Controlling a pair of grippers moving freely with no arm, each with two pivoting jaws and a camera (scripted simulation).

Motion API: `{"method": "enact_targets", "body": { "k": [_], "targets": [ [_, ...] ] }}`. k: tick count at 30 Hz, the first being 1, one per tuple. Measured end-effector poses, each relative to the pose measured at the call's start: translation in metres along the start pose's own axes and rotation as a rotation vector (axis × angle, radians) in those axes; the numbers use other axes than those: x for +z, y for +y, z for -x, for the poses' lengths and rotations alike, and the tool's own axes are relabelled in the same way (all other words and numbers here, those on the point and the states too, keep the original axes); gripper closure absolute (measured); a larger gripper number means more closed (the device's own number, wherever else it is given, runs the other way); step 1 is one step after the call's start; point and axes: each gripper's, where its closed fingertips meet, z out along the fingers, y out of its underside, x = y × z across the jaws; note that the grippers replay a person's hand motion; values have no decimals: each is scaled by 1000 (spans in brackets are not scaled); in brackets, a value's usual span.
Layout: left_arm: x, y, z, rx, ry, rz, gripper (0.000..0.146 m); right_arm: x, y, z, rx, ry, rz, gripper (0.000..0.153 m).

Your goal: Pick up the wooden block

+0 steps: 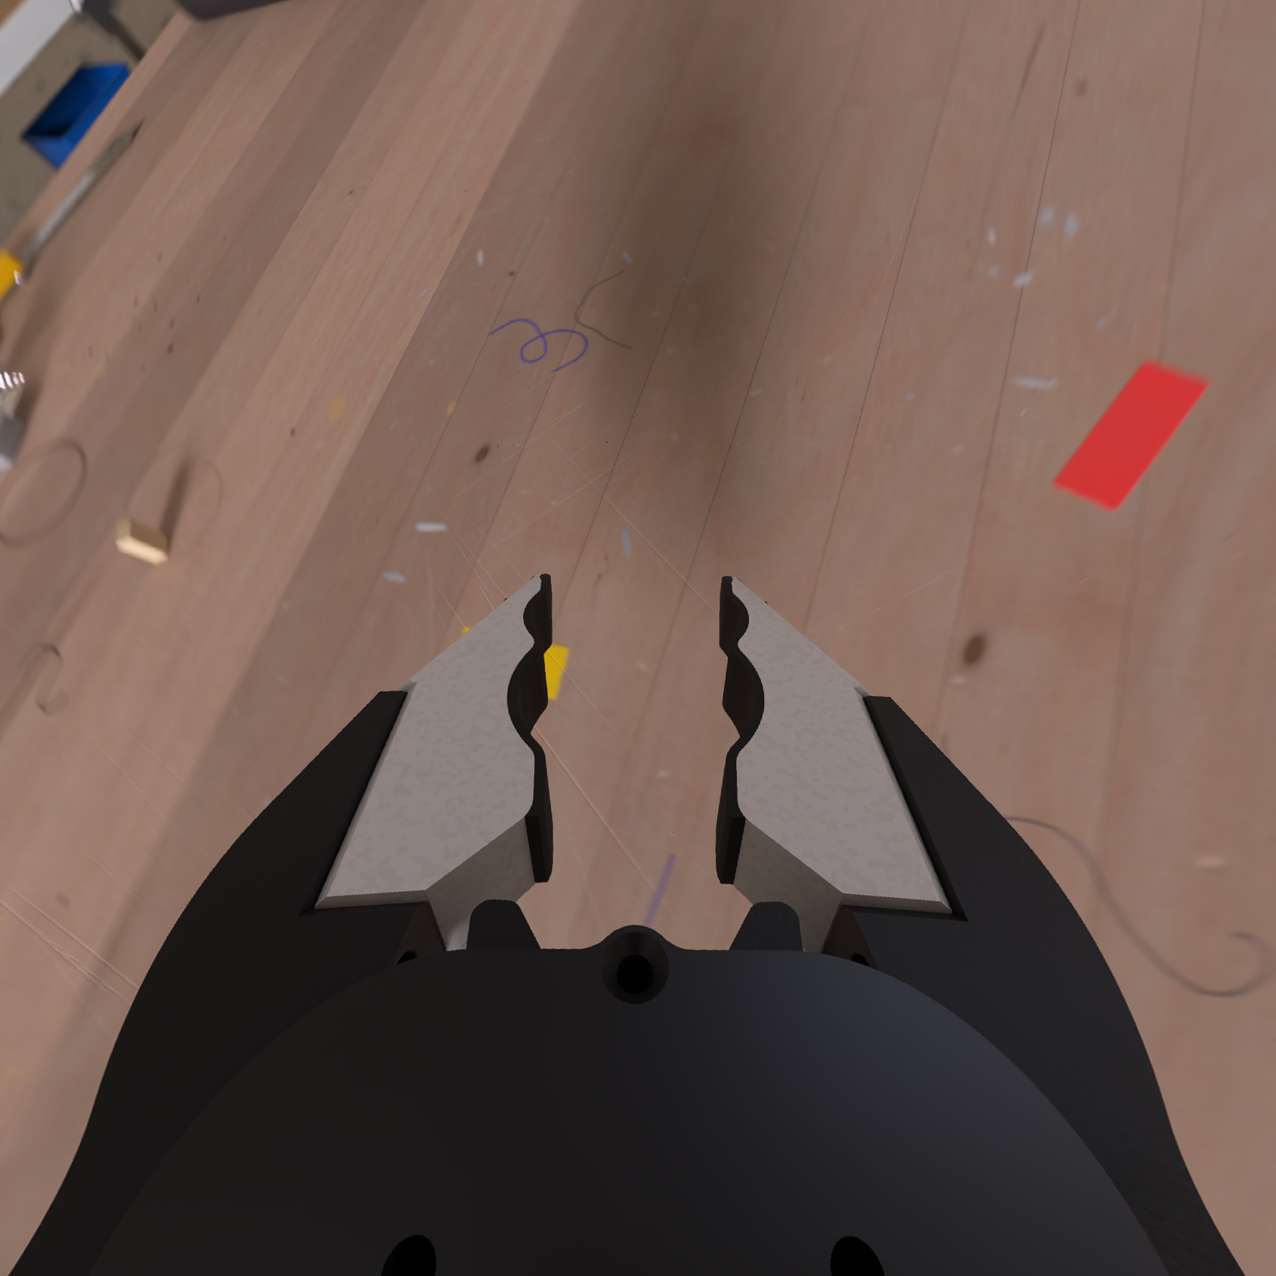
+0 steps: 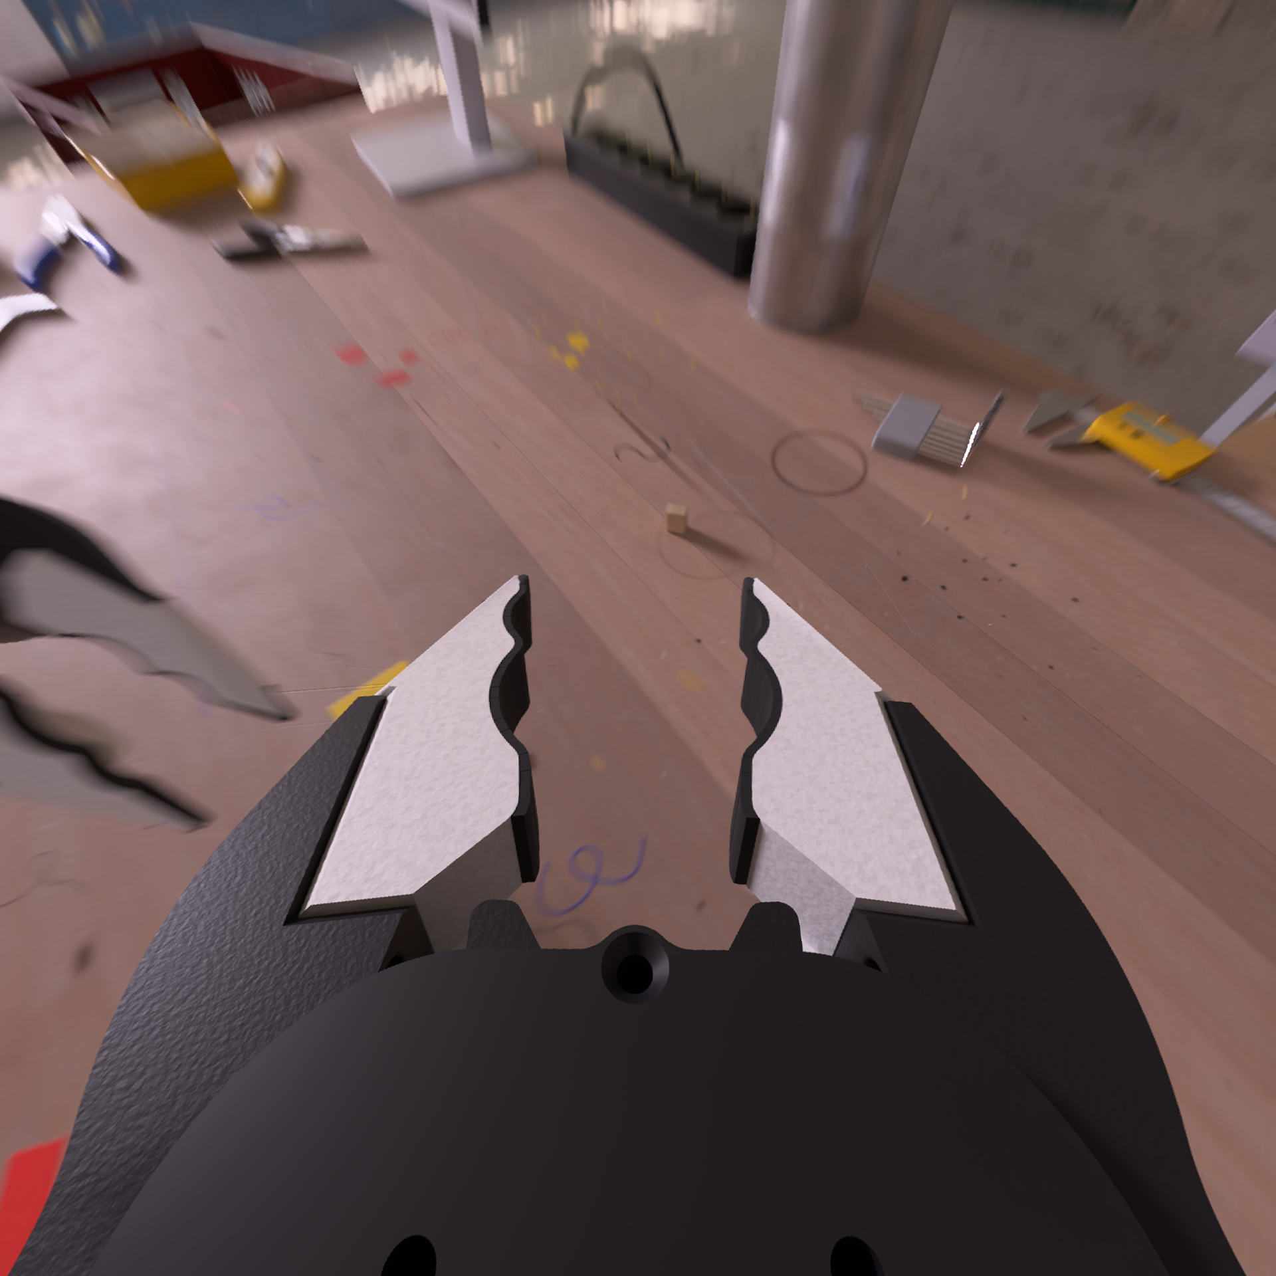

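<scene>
The wooden block (image 2: 677,518) is a small pale cube on the wooden table, ahead and slightly right of my right gripper (image 2: 635,587), well beyond its fingertips. In the left wrist view the block (image 1: 143,539) lies far to the left of my left gripper (image 1: 635,583). Both grippers are open and empty, held above the tabletop. The left gripper (image 2: 228,697) also shows blurred at the left edge of the right wrist view.
A red patch (image 1: 1132,435) and a yellow patch (image 1: 556,670) mark the table. A metal pillar (image 2: 828,172), a black power strip (image 2: 663,200), a yellow caliper (image 2: 1146,438), a grey brush-like tool (image 2: 918,428) and a yellow box (image 2: 172,172) stand farther off. A blue bin (image 1: 76,114) sits beyond the table edge.
</scene>
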Motion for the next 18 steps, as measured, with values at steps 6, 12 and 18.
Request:
{"method": "enact_targets", "body": {
  "k": [6,12,18],
  "targets": [
    [-34,7,-12,-406,-29,-136,97,144,29,-60,186,-24,369,82],
    [-47,8,-14,-412,-85,-111,103,187,28,-103,131,57,337,76],
    [-38,-41,109,-241,-210,149,106,138,-7,-101,336,-49,185,78]
  ]
}}
